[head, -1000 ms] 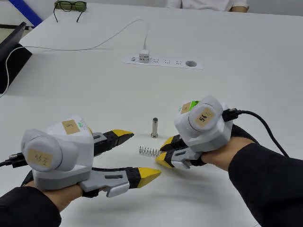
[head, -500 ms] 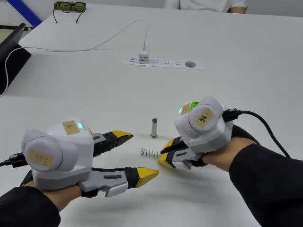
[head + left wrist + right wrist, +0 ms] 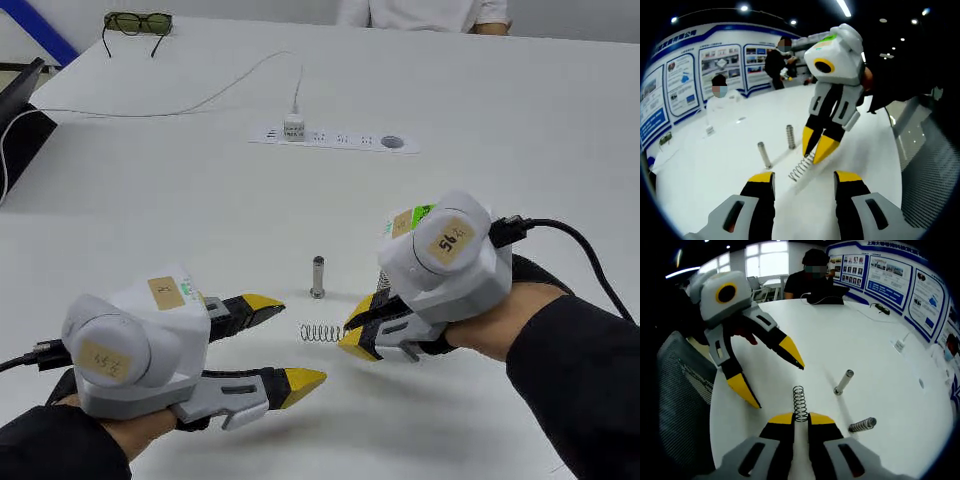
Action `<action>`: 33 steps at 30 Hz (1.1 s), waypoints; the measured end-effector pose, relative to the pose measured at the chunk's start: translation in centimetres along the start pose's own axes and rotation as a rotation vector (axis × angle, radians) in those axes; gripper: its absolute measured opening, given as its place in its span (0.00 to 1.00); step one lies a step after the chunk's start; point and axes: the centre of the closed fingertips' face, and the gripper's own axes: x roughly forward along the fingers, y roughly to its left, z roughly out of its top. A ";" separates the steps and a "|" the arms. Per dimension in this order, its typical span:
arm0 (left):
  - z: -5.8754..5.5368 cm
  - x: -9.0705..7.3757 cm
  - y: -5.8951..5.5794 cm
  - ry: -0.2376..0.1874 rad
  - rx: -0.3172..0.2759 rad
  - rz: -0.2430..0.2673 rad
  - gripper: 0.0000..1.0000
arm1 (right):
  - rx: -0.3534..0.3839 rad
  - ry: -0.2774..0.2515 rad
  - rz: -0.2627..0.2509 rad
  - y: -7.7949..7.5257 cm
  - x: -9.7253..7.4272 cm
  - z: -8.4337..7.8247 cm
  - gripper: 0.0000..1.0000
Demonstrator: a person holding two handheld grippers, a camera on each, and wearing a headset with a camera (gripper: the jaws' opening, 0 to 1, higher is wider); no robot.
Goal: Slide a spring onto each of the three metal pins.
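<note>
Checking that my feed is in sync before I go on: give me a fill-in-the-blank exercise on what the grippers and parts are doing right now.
1. The right gripper is shut on one end of the ___.
2. The left gripper has its jaws ___, holding nothing.
3. The bare metal pin stands ___ on the white table.

Missing words: spring; open; upright.
</note>
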 end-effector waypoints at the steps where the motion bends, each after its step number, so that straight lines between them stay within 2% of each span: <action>1: 0.0 0.0 -0.1 0.000 0.012 -0.002 0.47 | -0.004 0.005 0.007 0.2 -0.1 0.0 0.11; 13: -0.3 0.1 -0.6 0.018 0.104 -0.015 0.28 | -0.049 0.024 0.038 1.8 -1.1 0.9 0.11; 22: -0.2 0.1 -0.8 0.010 0.150 -0.025 0.15 | -0.062 0.038 0.051 2.4 -1.4 1.0 0.11; 33: -0.3 0.2 -0.9 0.015 0.163 -0.030 0.12 | -0.080 0.007 0.045 2.8 -2.3 2.5 0.11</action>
